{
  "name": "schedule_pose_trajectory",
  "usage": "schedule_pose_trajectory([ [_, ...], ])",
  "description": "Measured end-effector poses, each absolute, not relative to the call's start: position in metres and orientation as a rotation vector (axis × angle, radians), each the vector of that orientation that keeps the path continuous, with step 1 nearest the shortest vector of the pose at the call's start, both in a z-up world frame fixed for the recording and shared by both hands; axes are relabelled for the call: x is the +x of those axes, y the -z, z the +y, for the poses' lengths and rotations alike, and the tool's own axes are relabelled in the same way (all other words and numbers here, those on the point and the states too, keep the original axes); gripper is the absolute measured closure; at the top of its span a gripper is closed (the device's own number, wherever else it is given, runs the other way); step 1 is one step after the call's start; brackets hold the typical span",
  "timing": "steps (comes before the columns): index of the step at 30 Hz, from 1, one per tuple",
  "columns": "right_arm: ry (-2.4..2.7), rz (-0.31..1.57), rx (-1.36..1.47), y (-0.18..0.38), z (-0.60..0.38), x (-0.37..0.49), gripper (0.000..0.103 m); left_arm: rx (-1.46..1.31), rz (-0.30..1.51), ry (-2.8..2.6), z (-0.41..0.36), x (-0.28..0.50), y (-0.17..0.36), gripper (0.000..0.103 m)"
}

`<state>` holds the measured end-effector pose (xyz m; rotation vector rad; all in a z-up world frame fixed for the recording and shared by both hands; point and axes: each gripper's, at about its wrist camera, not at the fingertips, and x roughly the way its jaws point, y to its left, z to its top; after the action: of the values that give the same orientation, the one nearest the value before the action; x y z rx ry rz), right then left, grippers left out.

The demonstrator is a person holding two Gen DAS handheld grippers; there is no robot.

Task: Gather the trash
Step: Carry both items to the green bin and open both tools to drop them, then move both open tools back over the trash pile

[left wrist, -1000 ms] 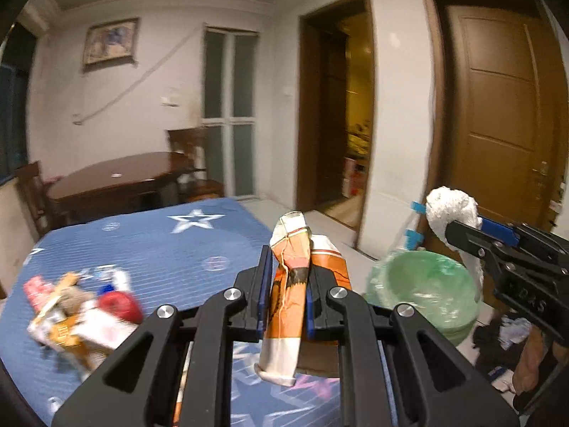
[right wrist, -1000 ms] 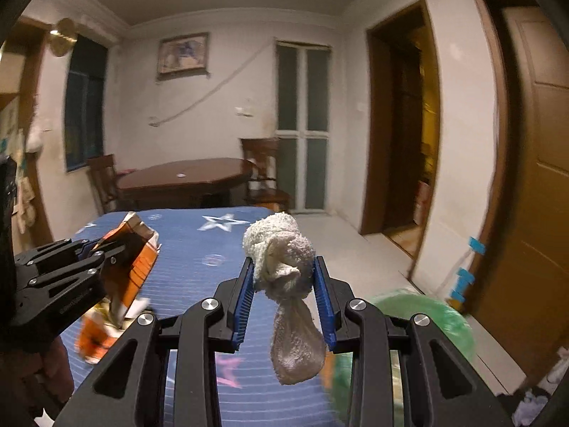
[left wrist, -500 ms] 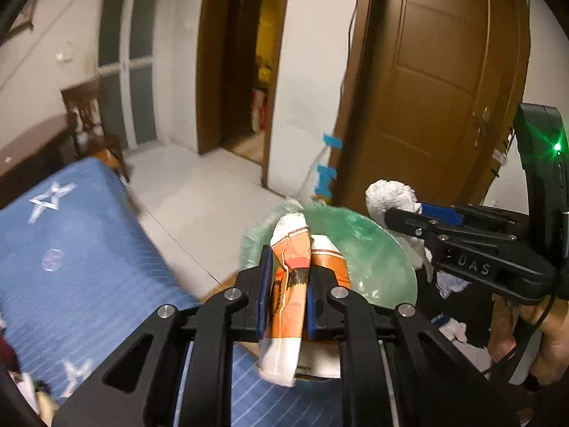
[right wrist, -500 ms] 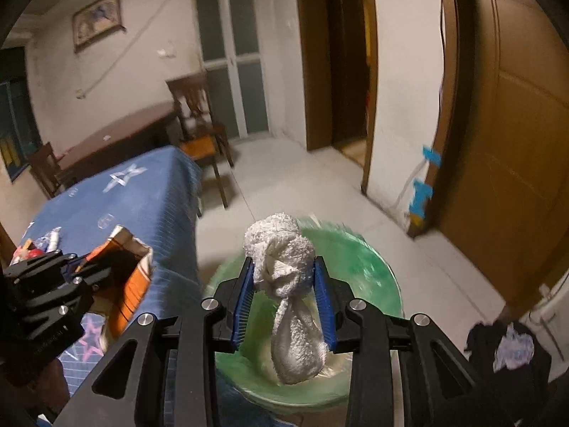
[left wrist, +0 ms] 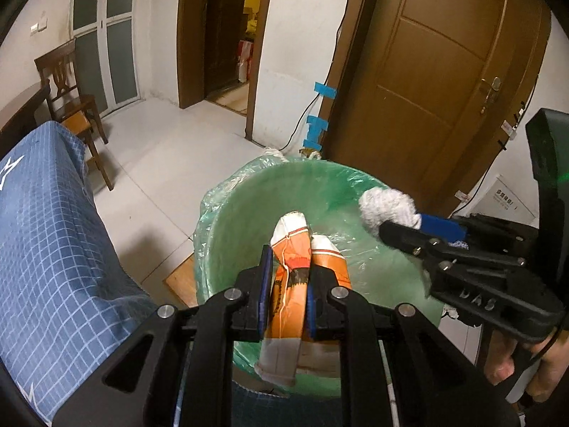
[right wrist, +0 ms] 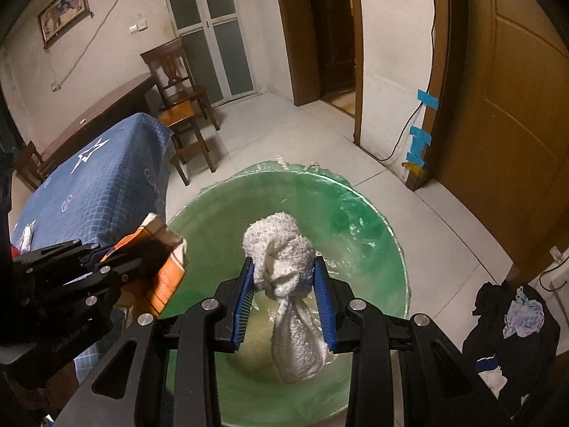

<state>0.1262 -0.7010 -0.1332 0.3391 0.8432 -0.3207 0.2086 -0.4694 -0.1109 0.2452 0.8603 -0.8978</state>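
Observation:
My left gripper (left wrist: pixel 287 286) is shut on an orange and white crumpled wrapper (left wrist: pixel 295 274) and holds it over the near side of a bin lined with a green plastic bag (left wrist: pixel 249 210). My right gripper (right wrist: pixel 283 293) is shut on a white knotted cloth wad (right wrist: pixel 284 259) above the open bin (right wrist: pixel 355 220). The cloth wad (left wrist: pixel 386 208) and right gripper also show in the left wrist view, over the bin's right rim. The wrapper (right wrist: pixel 167 249) shows at the bin's left rim in the right wrist view.
A table with a blue star-print cloth (right wrist: pixel 96 185) stands left of the bin, with small trash items (right wrist: pixel 25 236) on it. A wooden chair (right wrist: pixel 177 82) and dark table lie beyond. A brown door (left wrist: pixel 437 82) is at the right. Dark clothes (right wrist: pixel 508 327) lie on the floor.
Both grippers have swung from over the blue table to above the green-lined bin and tilted downward. Each still holds its item.

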Motion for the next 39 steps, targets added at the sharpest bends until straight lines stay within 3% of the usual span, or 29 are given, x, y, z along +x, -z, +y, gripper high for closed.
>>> schedule_pose_trajectory([
  [7, 0.317, 0.846, 0.344, 0.137, -0.705, 0.127, 0.068, 0.249, 0.871, 0.900, -0.475, 0.205, 0.110, 0.087],
  [8, 0.320, 0.844, 0.347, 0.138, -0.705, 0.126, 0.065, 0.246, 0.874, 0.899, -0.475, 0.205, 0.110, 0.083],
  [10, 0.329, 0.838, 0.354, 0.138, -0.707, 0.122, 0.062, 0.235, 0.869, 0.892, -0.474, 0.206, 0.108, 0.056],
  [15, 0.345, 0.822, 0.383, 0.137, -0.711, 0.115, 0.053, 0.212, 0.854, 0.878, -0.464, 0.208, 0.106, 0.038],
  [27, 0.263, 0.648, 0.329, 0.095, -0.649, 0.075, 0.040, 0.170, 0.756, 0.873, -0.396, 0.184, 0.077, 0.029],
  [39, -0.036, 0.522, 0.230, 0.057, -0.480, 0.076, 0.024, 0.027, 0.545, 0.700, -0.193, 0.144, 0.030, 0.012],
])
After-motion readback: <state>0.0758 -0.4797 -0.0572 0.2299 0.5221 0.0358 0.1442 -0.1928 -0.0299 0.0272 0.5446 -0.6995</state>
